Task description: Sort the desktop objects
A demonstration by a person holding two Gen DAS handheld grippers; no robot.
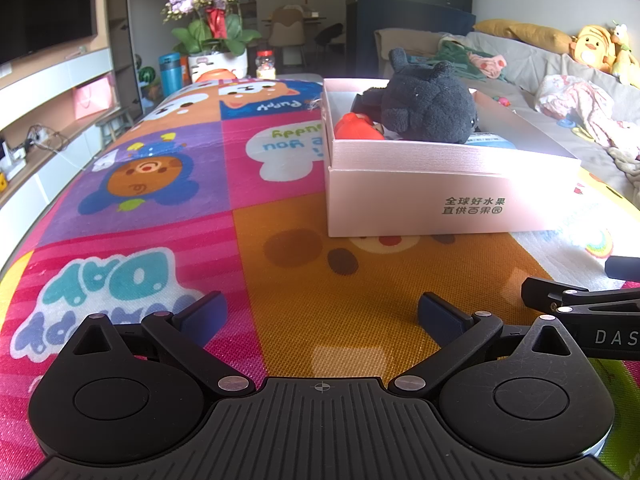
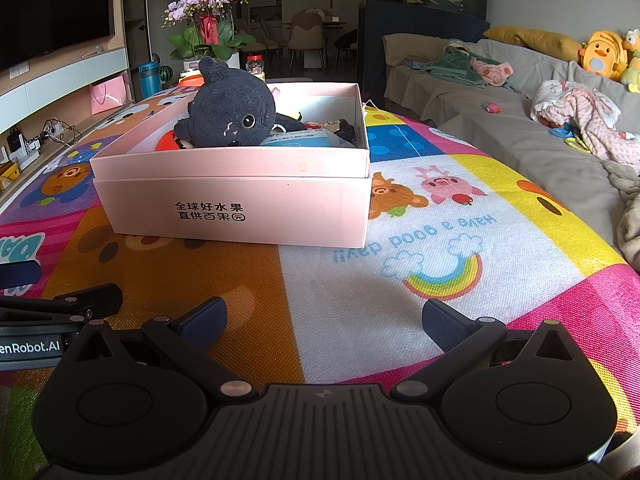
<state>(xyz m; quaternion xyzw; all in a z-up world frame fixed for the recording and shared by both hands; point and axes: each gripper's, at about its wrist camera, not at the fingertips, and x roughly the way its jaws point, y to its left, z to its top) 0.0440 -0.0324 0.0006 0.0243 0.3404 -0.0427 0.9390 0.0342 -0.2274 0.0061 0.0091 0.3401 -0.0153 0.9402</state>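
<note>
A pink cardboard box (image 1: pixel 440 196) (image 2: pixel 240 208) stands on the cartoon-print table cover (image 1: pixel 160 184) (image 2: pixel 440 240). Inside it lies a dark grey plush toy (image 1: pixel 428 104) (image 2: pixel 228 108), with a red-orange object (image 1: pixel 356 126) (image 2: pixel 166 142) and a blue-and-white packet (image 2: pixel 304 138) beside it. My left gripper (image 1: pixel 320 314) hovers open over the orange patch in front of the box, nothing between its fingers. My right gripper (image 2: pixel 324 320) is open too, empty, nearer the box's right half. Each gripper shows at the edge of the other's view: the right gripper (image 1: pixel 580 300) and the left gripper (image 2: pixel 60 304).
At the table's far end stand a pot of purple orchids (image 1: pixel 212 20) (image 2: pixel 204 24), a blue tumbler (image 1: pixel 170 72) and a jar (image 1: pixel 266 64). A sofa (image 2: pixel 500 112) with clothes and plush toys runs along the right. A TV unit (image 1: pixel 44 92) lines the left.
</note>
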